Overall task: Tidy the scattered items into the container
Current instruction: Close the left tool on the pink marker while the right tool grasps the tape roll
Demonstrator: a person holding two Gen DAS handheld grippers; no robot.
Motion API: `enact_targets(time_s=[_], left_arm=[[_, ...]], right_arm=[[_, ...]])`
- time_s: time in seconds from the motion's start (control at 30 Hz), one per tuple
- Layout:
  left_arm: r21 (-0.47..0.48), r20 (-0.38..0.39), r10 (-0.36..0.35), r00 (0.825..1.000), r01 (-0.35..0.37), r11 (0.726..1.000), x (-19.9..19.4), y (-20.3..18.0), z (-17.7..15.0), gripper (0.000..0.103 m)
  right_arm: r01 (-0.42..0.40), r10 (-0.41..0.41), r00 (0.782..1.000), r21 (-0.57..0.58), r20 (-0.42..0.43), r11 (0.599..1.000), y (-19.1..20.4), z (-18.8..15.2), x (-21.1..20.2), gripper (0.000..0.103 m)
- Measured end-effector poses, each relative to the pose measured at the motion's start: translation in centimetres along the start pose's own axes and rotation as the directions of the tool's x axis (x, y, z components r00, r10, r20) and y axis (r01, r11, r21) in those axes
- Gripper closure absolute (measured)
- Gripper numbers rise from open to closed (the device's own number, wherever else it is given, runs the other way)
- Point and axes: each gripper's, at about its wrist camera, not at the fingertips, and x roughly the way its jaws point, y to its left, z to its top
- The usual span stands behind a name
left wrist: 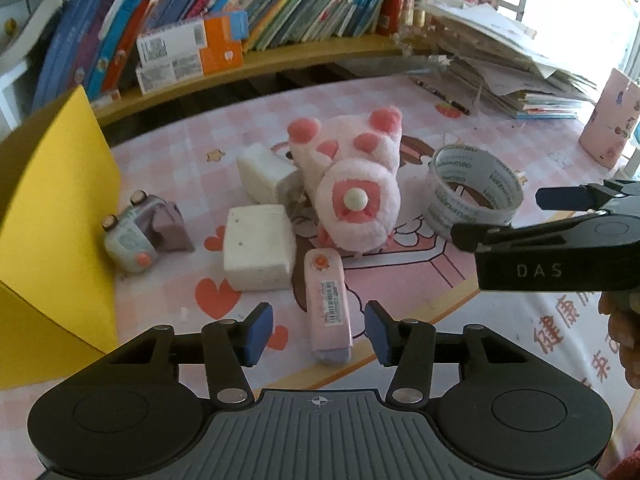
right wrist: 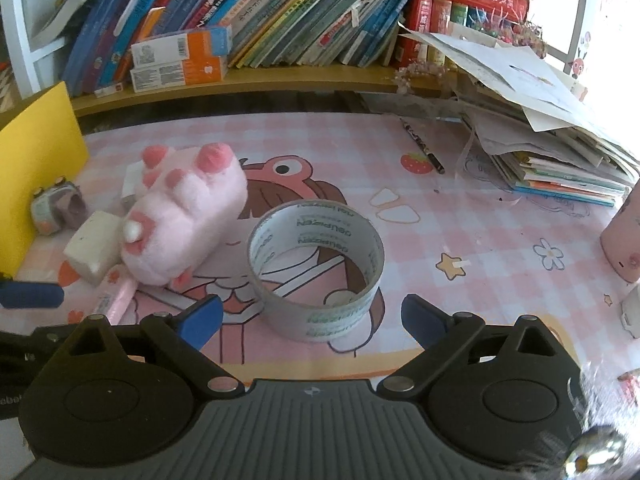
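My left gripper [left wrist: 320,330] is open, its blue pads either side of a pink stapler [left wrist: 329,304] lying on the mat. Beyond it lie a pink plush toy [left wrist: 352,184], two white foam blocks [left wrist: 258,252], and a small grey toy camera [left wrist: 138,236] beside the yellow box [left wrist: 52,220]. My right gripper [right wrist: 312,318] is open, just in front of a roll of clear tape [right wrist: 316,268] standing on the mat. It shows from the side in the left wrist view [left wrist: 516,216], near the tape roll [left wrist: 474,190]. The plush [right wrist: 184,220] lies left of the tape.
A bookshelf [right wrist: 280,76] full of books runs along the back. A messy stack of papers and books [right wrist: 552,148] sits at the back right, with a pen [right wrist: 424,148] beside it. A pink cup [right wrist: 624,240] stands at the right edge.
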Motion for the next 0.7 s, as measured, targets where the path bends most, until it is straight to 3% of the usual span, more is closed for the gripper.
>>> enact_targets(time_s=[0.43,0.57,0.6,0.7], left_arm=[[0.016,-0.020,-0.014,1.000,0.014,1.000,1.6,-0.1,0.1,0.063],[0.029,-0.017,0.001,1.000,0.000,1.000,1.6,0.0,0.1,0.074],[0.030,-0.017,0.004,1.000,-0.003,1.000,1.6,0.0,0.1,0.080],[0.033,-0.018,-0.001,1.000,0.002,0.999,1.6,0.1,0.2,0.080]], right_arm=[[0.001,-0.001,1.000,-0.019,0.019,1.000,-0.3,1.2,2.9,0.006],[0.003,-0.002,1.000,-0.026,0.018,1.000,-0.3,1.5,3.6,0.006],[0.001,-0.001,1.000,-0.026,0.016,1.000,-0.3,1.6,3.7,0.008],[-0.015,0.015,1.000,-0.027,0.005,1.000,-0.2,1.5,3.9,0.020]])
